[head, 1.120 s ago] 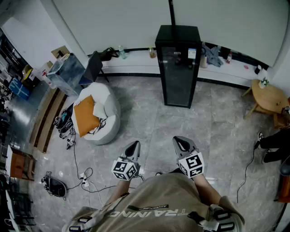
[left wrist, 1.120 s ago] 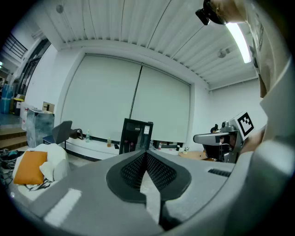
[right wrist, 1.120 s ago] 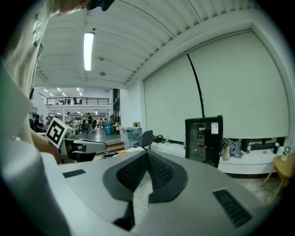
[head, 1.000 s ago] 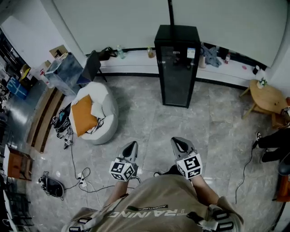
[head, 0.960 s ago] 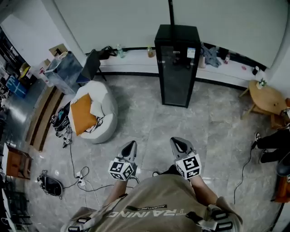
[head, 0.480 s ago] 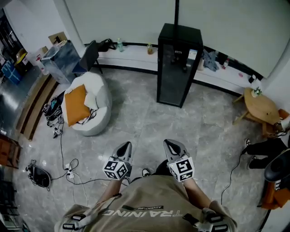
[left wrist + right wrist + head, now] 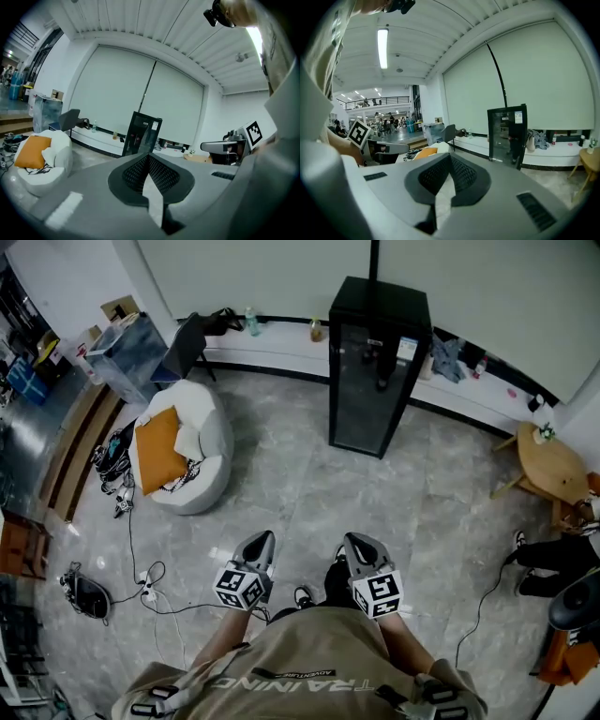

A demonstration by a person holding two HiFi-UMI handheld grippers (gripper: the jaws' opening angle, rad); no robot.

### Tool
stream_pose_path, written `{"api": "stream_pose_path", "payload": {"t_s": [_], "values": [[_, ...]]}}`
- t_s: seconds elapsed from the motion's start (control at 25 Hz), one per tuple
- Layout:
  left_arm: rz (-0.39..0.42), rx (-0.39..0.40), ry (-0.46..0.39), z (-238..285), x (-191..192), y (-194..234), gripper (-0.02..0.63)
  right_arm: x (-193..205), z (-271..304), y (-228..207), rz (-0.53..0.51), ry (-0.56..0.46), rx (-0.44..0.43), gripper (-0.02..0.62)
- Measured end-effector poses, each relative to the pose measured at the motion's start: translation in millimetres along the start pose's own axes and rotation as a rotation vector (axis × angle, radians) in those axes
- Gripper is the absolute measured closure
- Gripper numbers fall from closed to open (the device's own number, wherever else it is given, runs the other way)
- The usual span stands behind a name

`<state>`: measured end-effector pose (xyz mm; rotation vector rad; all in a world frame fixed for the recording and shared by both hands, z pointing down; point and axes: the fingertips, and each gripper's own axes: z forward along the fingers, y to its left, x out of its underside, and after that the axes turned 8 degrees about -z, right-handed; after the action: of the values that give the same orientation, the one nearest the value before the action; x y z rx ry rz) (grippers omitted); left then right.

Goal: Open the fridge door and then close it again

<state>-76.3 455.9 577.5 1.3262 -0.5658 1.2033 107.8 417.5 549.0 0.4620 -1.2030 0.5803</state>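
A tall black fridge [image 7: 377,365] with a glass door stands shut against the far wall, also seen in the left gripper view as the fridge [image 7: 141,135] and in the right gripper view as the fridge [image 7: 507,133]. My left gripper [image 7: 259,543] and right gripper [image 7: 356,546] are held side by side in front of my chest, well short of the fridge, pointing toward it. Both are shut with nothing between the jaws: left gripper [image 7: 148,158], right gripper [image 7: 449,159].
A white beanbag chair [image 7: 183,460] with an orange cushion [image 7: 159,450] sits at the left. Cables and a power strip [image 7: 145,592] lie on the grey tiled floor at my left. A round wooden table [image 7: 553,460] stands at the right; a low white ledge [image 7: 281,343] runs along the wall.
The whole view has shifted: the fridge now sits slightly right of where it was and closer. Both grippers stay shut, side by side, a little lower in view.
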Motion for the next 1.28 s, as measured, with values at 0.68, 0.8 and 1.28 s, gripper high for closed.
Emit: {"api": "stream_pose_path", "payload": {"t_s": [0.68, 0.8, 1.28], "values": [[-0.014, -0.027, 0.009, 184.5, -85.2, -7.8, 0.606, -19.7, 108.2, -170.7, -0.002, -0.055, -0.063, 0.589], [0.014, -0.053, 0.023, 198.1, -86.3, -3.7, 0.606, -9.9, 114.3, -182.9, 0.004, -0.032, -0.091, 0.589], [-0.085, -0.171, 0.043, 206.5, -83.0, 59.8, 0.606, -23.0, 203.9, -187.3, 0.002, -0.024, -0.198, 0.589]]}}
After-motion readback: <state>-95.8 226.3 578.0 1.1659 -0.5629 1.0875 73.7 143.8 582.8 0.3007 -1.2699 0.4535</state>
